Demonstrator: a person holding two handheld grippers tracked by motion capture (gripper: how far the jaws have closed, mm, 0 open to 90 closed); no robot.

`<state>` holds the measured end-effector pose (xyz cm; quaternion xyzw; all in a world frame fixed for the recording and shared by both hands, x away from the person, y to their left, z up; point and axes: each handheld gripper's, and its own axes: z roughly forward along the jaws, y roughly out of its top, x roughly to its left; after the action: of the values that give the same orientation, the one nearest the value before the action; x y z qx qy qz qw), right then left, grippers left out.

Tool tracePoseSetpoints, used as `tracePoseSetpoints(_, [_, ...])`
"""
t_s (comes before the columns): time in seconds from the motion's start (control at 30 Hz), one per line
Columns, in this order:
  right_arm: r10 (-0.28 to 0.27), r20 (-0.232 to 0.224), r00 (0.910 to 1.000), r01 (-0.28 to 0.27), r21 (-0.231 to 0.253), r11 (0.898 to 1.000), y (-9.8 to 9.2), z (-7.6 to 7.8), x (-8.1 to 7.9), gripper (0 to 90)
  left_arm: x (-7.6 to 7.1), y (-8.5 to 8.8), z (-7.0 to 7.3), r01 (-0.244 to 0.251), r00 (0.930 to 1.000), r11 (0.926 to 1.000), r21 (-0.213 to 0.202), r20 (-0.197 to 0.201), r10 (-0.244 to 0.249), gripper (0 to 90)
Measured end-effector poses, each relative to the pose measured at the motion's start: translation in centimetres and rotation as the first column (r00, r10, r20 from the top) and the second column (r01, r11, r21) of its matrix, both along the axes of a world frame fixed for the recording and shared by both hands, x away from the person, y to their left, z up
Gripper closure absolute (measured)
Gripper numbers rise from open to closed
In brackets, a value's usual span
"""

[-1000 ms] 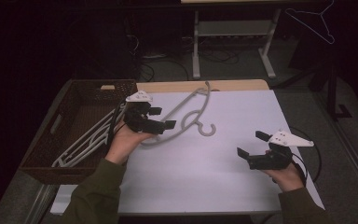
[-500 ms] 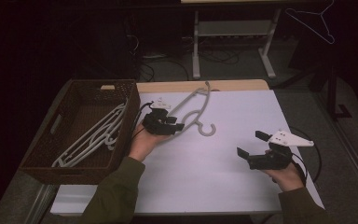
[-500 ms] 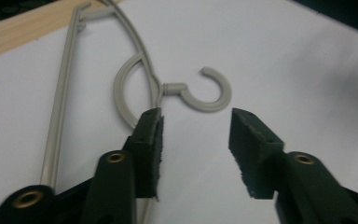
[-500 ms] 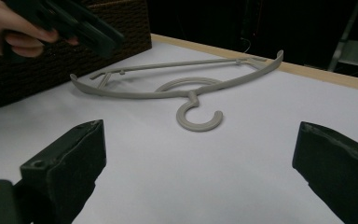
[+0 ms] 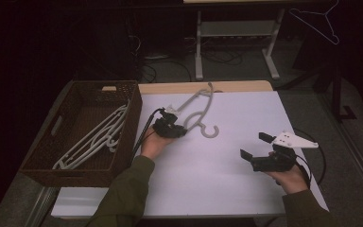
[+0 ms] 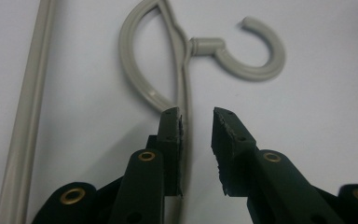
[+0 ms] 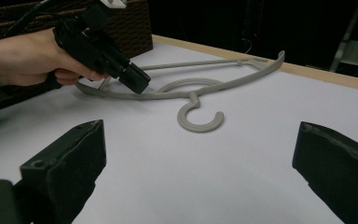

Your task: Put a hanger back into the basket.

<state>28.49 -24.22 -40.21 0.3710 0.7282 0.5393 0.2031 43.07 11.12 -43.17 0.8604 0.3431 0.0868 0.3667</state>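
Jaws first: on the left gripper (image 5: pixel 169 126) they have just been closing and now stand narrow, with the thin arm of the grey hanger (image 5: pixel 199 109) running up between them. In the left gripper view one pad lies against that arm while the other sits just off it with a slit of white showing, so no clamp yet. Over on the right gripper (image 5: pixel 257 152) the jaws stand wide apart with nothing between them, low over the bare sheet and well apart from the hanger.

Now the scene, biggest thing down. One table (image 5: pixel 246 189) under a white surface, with a wooden edge showing at the far side. One brown wicker basket (image 5: pixel 71 168) sits on its left end, and in it a bundle of pale hangers (image 5: pixel 97 137) lies slanted; they overlap, so an exact count I cannot give. One hanger lies flat on the white sheet just right of the basket, its open hook (image 6: pixel 256 53) curling toward the middle of the table, its long bar (image 6: pixel 25 112) off to the side in the left gripper view. Two hands, two grippers. The left hand (image 7: pixel 23 58) comes in beside the basket, its black cable trailing along the basket wall. Between the right gripper and the hook is only open table.
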Motion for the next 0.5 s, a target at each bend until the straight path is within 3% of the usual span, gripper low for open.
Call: tracePoseSetpoints(0.5, [0.0, -0.001, 1.0, 0.0, 0.004, 1.0, 0.0, 0.04, 0.0, 2.3, 0.41, 0.09, -1.0, 0.013, 0.9981, 0.9998, 0.014, -0.061, -0.012, 81.2])
